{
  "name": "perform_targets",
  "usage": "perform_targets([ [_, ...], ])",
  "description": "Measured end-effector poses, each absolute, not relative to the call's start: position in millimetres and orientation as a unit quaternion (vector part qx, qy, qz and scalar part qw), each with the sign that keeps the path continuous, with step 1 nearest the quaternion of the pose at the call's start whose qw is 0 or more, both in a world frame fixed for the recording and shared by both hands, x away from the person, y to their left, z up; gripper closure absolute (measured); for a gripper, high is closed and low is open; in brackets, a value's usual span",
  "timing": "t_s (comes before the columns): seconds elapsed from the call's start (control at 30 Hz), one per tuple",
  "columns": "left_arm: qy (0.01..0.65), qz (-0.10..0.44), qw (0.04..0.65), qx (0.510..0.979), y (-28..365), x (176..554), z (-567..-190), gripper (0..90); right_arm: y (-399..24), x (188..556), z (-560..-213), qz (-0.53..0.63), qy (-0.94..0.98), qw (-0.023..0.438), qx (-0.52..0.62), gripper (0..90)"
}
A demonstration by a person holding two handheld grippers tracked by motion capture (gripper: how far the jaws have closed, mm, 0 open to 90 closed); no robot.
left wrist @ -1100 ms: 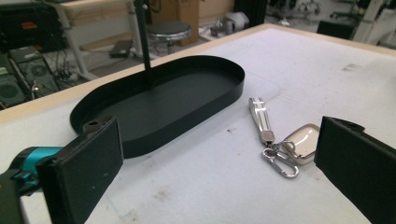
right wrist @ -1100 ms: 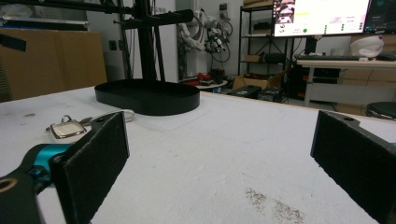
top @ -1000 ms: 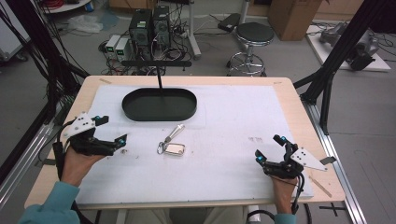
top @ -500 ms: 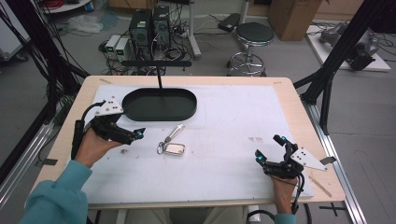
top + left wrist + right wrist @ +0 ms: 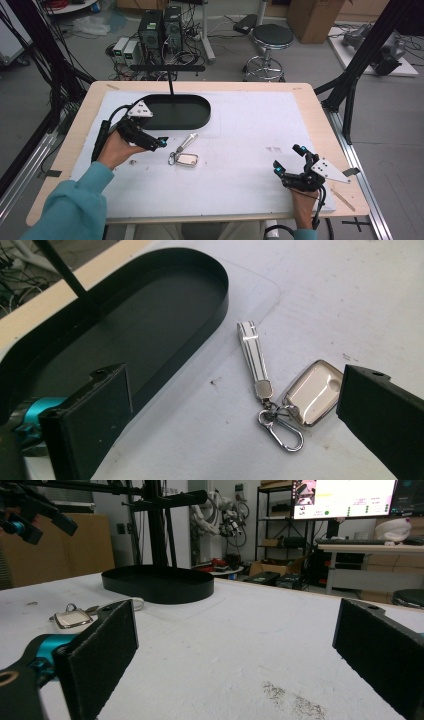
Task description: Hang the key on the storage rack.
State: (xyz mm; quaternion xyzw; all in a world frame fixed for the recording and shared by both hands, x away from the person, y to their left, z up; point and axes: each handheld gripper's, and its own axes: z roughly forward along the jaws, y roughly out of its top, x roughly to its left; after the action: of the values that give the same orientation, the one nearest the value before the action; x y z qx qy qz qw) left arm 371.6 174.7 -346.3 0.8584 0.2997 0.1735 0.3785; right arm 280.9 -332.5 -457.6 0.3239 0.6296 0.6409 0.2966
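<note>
A silver key fob [image 5: 187, 159] with a white strap [image 5: 186, 143] and a carabiner lies on the white mat, just in front of an empty black oval tray [image 5: 197, 114]. My left gripper [image 5: 159, 143] hovers open just left of the fob, tips pointing at it. In the left gripper view the fob [image 5: 314, 392], strap [image 5: 252, 352] and carabiner [image 5: 283, 428] lie between and beyond the wide-open jaws of the left gripper [image 5: 232, 385], the tray [image 5: 125, 325] to the left. My right gripper [image 5: 287, 158] rests open at the front right, holding nothing.
A black stand with a crossbar [image 5: 167, 67] rises behind the tray. In the right gripper view the right gripper [image 5: 235, 625] faces bare mat, with the fob [image 5: 72, 617] and tray [image 5: 157, 585] far off. Table edges lie close to the right gripper.
My left gripper has travelled from the table's left edge rightward and forward to just beside the key fob. The right gripper and the fob have stayed put.
</note>
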Motion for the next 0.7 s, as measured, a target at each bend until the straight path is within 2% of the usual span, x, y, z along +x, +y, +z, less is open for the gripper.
perform_targets([
  [0.23,0.305,0.152,0.339,0.877,151,384,-360,2.1,-332,281,-458,0.64,0.63,0.297,0.324,3.6],
  [0.37,0.31,0.142,0.329,0.881,142,386,-365,8.9,-332,281,-458,0.64,0.63,0.297,0.324,3.6],
  [0.7,0.328,0.114,0.288,0.892,123,397,-378,10.3,-333,281,-458,0.641,0.63,0.294,0.325,3.6],
])
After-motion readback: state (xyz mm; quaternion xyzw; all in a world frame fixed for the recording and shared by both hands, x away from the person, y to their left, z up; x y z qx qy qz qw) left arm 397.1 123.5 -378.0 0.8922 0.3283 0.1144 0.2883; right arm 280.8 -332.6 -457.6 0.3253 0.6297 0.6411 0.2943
